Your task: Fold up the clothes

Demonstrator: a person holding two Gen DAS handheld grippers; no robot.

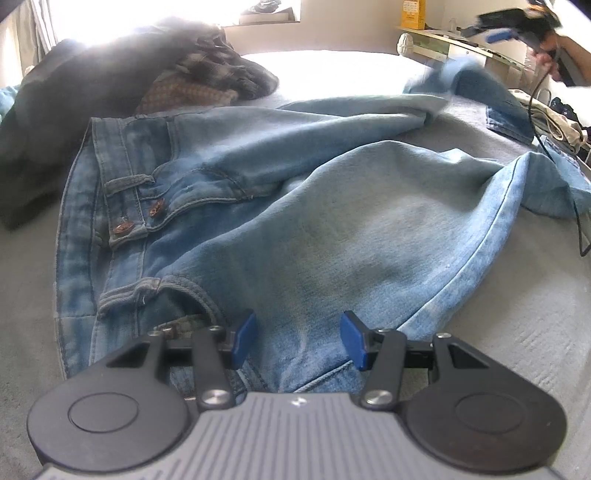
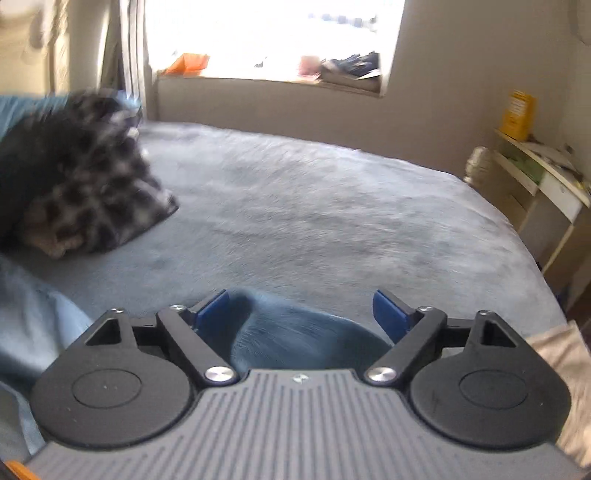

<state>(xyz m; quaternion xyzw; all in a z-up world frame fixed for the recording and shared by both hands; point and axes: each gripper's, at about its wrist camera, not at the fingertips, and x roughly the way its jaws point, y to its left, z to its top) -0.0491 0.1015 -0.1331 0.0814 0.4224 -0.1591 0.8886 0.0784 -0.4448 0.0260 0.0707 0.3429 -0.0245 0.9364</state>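
Left wrist view: left gripper [image 1: 299, 338] low at bottom centre, blue fingers apart, nothing between them, poised over light-blue jeans [image 1: 258, 221] spread across grey bed cover [image 1: 29, 302]. Waistband toward left of frame, legs running to upper right. Dark clothes pile [image 1: 110, 74] upper left. Right gripper [image 1: 517, 27] far upper right, blurred.

Right wrist view: right gripper [image 2: 301, 315] bottom centre, fingers wide apart; blue denim fold [image 2: 288, 332] bunched between them, clamped nowhere. Blurred dark pile [image 2: 81, 177] at left.

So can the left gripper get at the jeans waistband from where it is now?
Probably yes. The left gripper is open over the jeans, and the waistband lies uncovered just to its left.
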